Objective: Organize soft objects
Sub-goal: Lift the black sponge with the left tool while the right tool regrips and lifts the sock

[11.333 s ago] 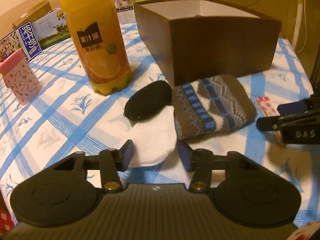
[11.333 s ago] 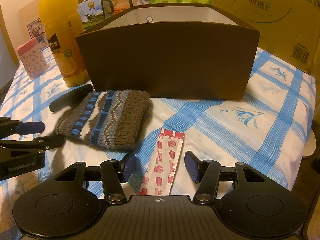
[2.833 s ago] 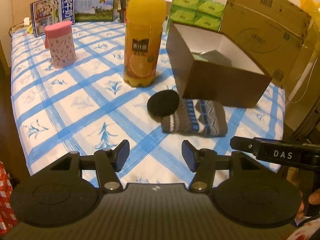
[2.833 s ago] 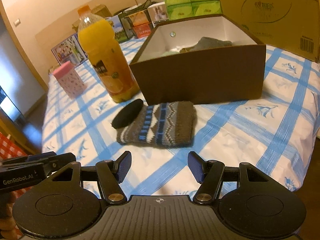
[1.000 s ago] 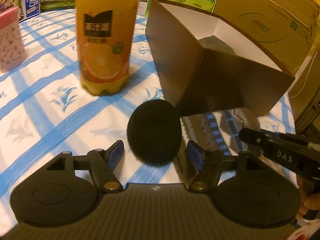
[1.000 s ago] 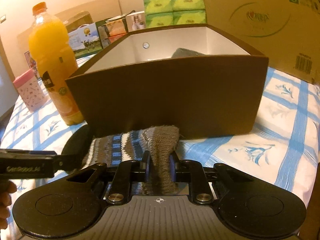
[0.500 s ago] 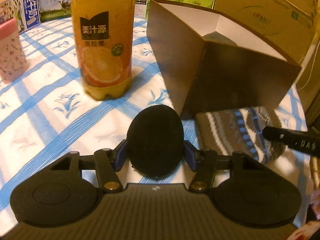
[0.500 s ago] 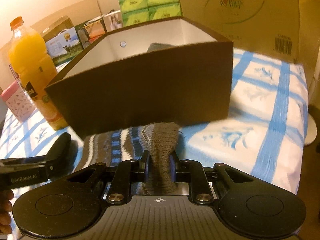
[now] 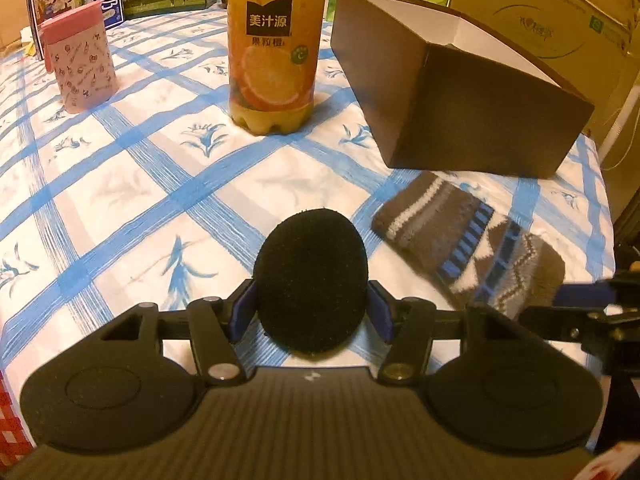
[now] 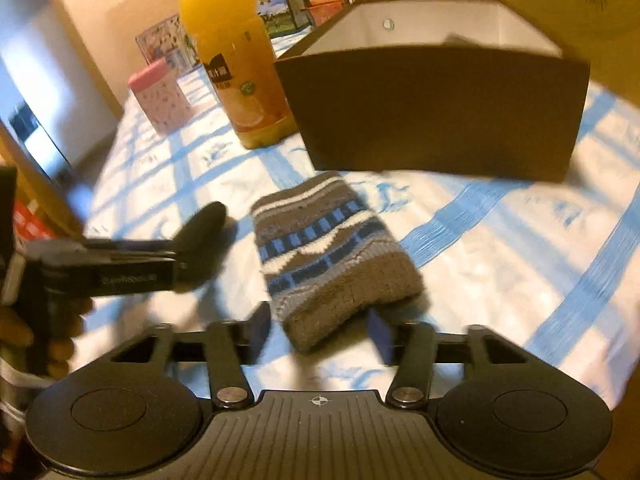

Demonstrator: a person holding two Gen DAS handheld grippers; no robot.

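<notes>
So the left gripper (image 9: 311, 312) is clamped on the black pad (image 9: 311, 280), one finger on each side of it, and the pad looks lifted off the desk (image 9: 120, 184). The right gripper (image 10: 318, 330) is spread wide with the near end of the knit sock (image 10: 332, 256) sitting between its fingers, not pinched. The sock lies flat on the desk in front of the brown box (image 10: 436, 112), a little apart from it. The right view is pretty motion-blurred, so take the fine detail with a grain of salt.

Stuff I'd worry about from here:

- The pad is squishy and only held at its edges. If the squeeze is light it can fold or pop out on the way to the box, and it would probably land on the desk next to the sock.
- The bottle (image 9: 274, 48) stands just left of the box. It's tall and narrow at the base, so a left gripper swinging toward the box opening could clip it and tip it over.
- The box walls are tall. Come in too low and the pad or the gripper hits the front wall and shoves the box back instead of dropping the pad in.
- The two grippers are close together, the left one showing right beside the sock in the right view. If both go for the box at once they could bump.
- The sock is floppy. Grab only the cuff end and the rest will dangle and may catch on the box rim.

The pink cup (image 9: 78, 56) sits well off to the left, so I'm not worried about that one.
</notes>
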